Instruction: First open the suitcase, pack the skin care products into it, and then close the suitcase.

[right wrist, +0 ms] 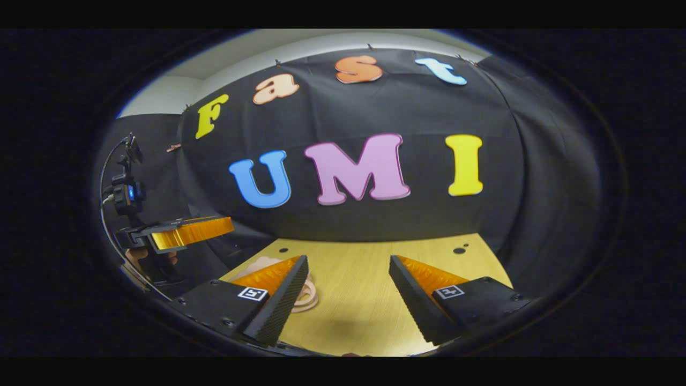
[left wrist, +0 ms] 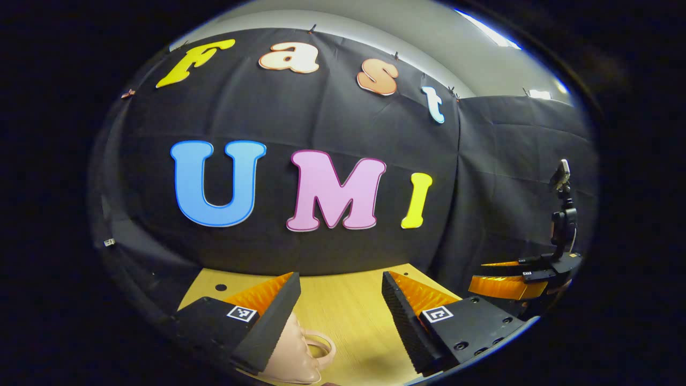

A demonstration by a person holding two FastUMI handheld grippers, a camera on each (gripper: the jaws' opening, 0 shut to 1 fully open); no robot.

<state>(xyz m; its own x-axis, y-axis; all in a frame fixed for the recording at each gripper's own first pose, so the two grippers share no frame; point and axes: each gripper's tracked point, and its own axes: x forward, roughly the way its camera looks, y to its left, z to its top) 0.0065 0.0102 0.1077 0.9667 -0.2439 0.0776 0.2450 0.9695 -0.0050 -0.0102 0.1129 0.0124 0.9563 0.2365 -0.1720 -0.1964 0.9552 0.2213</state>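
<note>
In the left gripper view, you are holding the left gripper (left wrist: 341, 316) with its fingers spread wide, nothing between them and nothing touching either pad. Just below and behind its left finger (left wrist: 270, 321), a pale pink suitcase (left wrist: 298, 351) with a looped handle is lying on the wooden table (left wrist: 343, 300), partly hidden by that finger; whether finger and case are touching, you cannot tell.

In the right gripper view, you are keeping the right gripper (right wrist: 348, 300) wide apart too, gripping nothing, with bare tabletop (right wrist: 370, 268) showing between the fingers. The same pink suitcase (right wrist: 304, 297) is peeking out beyond its left finger (right wrist: 281, 303), near the table's left side.

Farther off, each view is catching the other tool: the right gripper (left wrist: 509, 284) at the right edge of the left gripper view, and the left gripper (right wrist: 185, 231) at the left edge of the right gripper view, with your hand (right wrist: 140, 258) gripping it from below.
</note>
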